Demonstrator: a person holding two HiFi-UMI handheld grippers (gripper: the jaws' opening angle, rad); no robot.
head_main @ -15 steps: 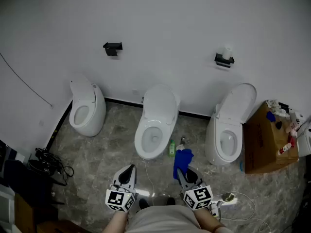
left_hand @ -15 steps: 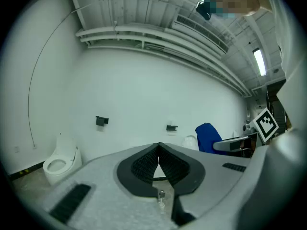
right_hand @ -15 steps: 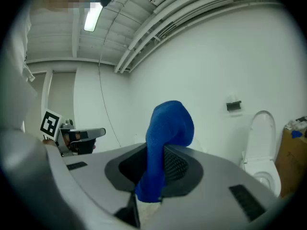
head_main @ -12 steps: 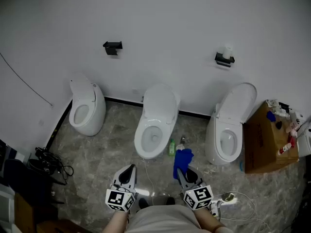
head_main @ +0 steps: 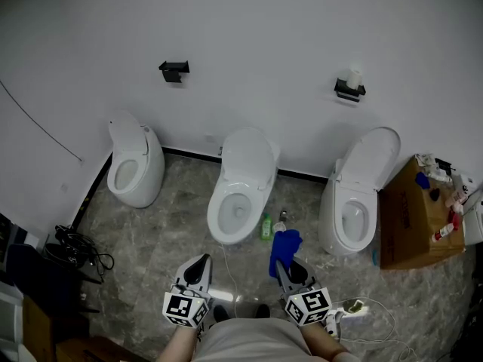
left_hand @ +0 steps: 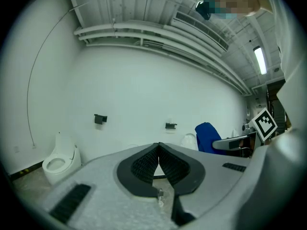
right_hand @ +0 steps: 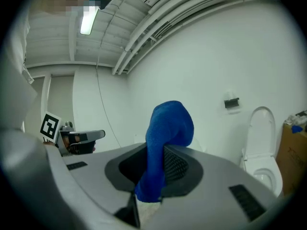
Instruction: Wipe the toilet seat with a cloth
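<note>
Cloth point(right_hand: 165, 128), blue, is pinched by its lower end in the right gripper's point(right_hand: 160, 152) jaws, the rest flopping up and forward. The left gripper's point(left_hand: 158, 146) jaws meet at the tips on nothing. The middle toilet point(head_main: 249, 161) lies ahead and slightly left of the cloth, lid up against the wall. Its seat point(head_main: 217, 219) runs lengthwise from wall toward the person, front end nearest. Both grippers seem about equally near it, so the likely reach is forward-left with the right.

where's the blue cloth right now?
Head view, lower centre-right: the blue cloth is clamped in the right gripper, just right of the green bottle by the middle toilet.
</note>
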